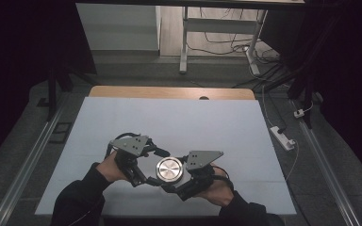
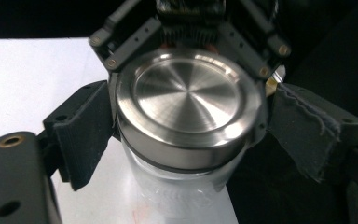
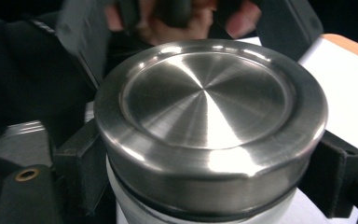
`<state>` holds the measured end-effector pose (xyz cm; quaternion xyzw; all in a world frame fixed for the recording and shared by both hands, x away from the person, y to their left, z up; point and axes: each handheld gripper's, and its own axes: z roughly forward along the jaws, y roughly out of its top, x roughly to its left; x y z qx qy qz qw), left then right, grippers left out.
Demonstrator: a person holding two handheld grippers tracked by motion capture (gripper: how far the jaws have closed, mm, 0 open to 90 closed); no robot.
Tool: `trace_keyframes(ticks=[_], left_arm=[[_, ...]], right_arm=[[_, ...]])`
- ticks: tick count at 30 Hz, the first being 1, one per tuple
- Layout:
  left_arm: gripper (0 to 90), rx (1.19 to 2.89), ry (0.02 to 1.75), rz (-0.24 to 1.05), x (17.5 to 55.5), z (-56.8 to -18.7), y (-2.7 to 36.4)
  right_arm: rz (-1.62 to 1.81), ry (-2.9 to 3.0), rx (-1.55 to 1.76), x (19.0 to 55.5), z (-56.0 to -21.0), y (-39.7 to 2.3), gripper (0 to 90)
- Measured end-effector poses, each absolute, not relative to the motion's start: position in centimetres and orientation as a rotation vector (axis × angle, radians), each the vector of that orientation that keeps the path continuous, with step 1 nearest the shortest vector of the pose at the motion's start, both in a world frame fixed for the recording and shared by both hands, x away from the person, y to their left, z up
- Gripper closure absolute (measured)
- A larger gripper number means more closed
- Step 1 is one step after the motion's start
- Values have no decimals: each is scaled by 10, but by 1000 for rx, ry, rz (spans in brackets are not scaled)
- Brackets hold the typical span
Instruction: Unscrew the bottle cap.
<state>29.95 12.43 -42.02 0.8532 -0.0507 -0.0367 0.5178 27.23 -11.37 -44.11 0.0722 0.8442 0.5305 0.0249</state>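
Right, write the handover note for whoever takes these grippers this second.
Left gripper: jaws around the jar's lid region; contact unclear.
Right gripper: jaws either side of the jar just under the steel lid; grip also unconfirmed.
The jar stands upright near the front edge of the white table, lid on.
Done: both grippers positioned. Left, probably: hold the body, unscrew the lid.

Bench (image 1: pixel 122 117): pale, near-white sheet over the top, wooden edge (image 1: pixel 169 92) exposed along the far side. Floor beyond is grey. White power strip (image 1: pixel 283 137) on the floor right of the bench, white cable running from it. Metal rails (image 1: pixel 28 165) flank the bench on both sides. Further back, a white-legged frame (image 1: pixel 185 42) with loose dark cables (image 1: pixel 226 47) beneath, and a pale panel (image 1: pixel 118 28) at far left.
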Motion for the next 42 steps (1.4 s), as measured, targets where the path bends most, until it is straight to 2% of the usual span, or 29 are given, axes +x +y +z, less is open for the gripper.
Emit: trace_keyframes(ticks=[5, 13, 17, 21, 25, 29, 35, 37, 42], left_arm=[[210, 2027, -128, -32, 295, -419, 125], [217, 2038, 204, 136, 288, -417, 106], [213, 2020, 305, 157, 286, -415, 98], [118, 1963, 237, 64, 291, -403, 111], [106, 1962, 119, 1, 294, -398, 130], [122, 1985, -10, -58, 296, -403, 134], [143, 2052, -152, -134, 296, -413, 121], [183, 2041, -194, -136, 293, -415, 119], [206, 2047, -98, -52, 292, -414, 116]], right_arm=[[1642, 2608, 201, 271, -440, -114, 148], [1547, 2489, 433, 280, -441, -122, 148], [1511, 2430, 501, 282, -441, -124, 148], [1536, 2441, 490, 282, -439, -126, 148], [1604, 2503, 403, 281, -438, -125, 148], [1652, 2562, 301, 277, -438, -120, 148], [1653, 2638, 129, 269, -440, -113, 148], [1653, 2648, 93, 266, -440, -111, 148], [1616, 2614, 147, 267, -439, -112, 148]])
